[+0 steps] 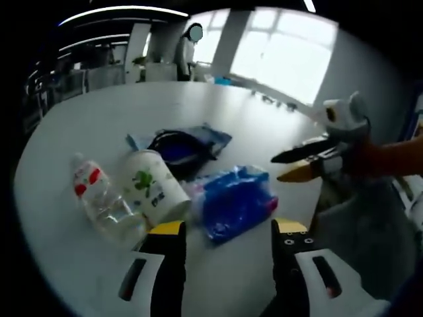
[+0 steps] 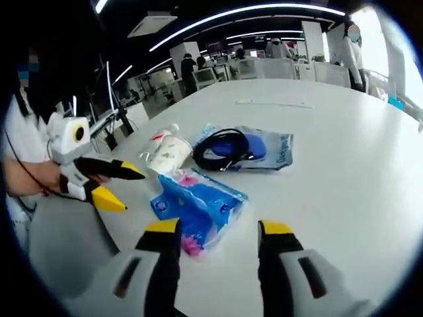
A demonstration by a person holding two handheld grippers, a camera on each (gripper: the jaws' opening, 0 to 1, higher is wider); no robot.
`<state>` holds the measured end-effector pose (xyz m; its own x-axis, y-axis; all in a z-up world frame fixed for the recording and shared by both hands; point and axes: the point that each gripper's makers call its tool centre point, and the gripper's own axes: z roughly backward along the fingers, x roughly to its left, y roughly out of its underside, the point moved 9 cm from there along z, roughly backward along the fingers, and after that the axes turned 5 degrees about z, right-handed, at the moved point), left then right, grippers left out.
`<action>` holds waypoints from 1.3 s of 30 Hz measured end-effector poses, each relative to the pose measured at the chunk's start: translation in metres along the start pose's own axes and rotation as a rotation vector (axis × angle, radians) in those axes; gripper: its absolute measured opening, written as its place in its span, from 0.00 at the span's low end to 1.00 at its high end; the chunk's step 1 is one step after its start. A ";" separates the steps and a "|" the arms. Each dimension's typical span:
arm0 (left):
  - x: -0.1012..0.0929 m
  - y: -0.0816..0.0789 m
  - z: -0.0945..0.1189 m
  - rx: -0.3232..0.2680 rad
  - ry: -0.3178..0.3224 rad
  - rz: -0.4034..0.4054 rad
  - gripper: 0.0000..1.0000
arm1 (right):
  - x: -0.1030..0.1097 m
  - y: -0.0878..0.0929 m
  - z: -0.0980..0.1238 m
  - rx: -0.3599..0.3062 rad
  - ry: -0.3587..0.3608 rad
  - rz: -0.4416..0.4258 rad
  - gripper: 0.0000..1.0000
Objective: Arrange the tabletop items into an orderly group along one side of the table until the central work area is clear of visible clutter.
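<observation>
Nothing here can be read. The cup [image 1: 153,187], just ahead of the left claw [image 1: 227,232], carries a green print with small marks under it, too blurred to make out. The bottle [image 1: 100,195] beside it has a red-and-white label, and the blue packet [image 2: 198,206] before the right claw [image 2: 215,232] shows only smears.

place: open-plan office | surface: large white meeting-style surface [image 2: 344,139] | lighting: long ceiling light strips [image 2: 244,13] | background: rows of desks [image 2: 264,66] with people standing among them | daylight: big windows [image 1: 277,53] along one wall
</observation>
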<state>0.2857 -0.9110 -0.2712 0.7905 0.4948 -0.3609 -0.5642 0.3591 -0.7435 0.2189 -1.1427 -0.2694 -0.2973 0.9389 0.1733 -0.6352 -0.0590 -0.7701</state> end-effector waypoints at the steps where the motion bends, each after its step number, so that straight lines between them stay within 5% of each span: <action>1: 0.000 0.000 -0.001 0.003 -0.002 0.004 0.47 | 0.001 0.000 -0.001 0.005 -0.001 0.003 0.43; 39: 0.014 0.007 -0.027 0.039 -0.067 0.136 0.21 | -0.001 0.013 -0.025 0.080 0.018 -0.037 0.23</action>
<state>0.2988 -0.9233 -0.2968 0.6894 0.5922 -0.4172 -0.6746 0.3148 -0.6677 0.2286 -1.1365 -0.2950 -0.2600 0.9469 0.1893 -0.7007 -0.0502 -0.7117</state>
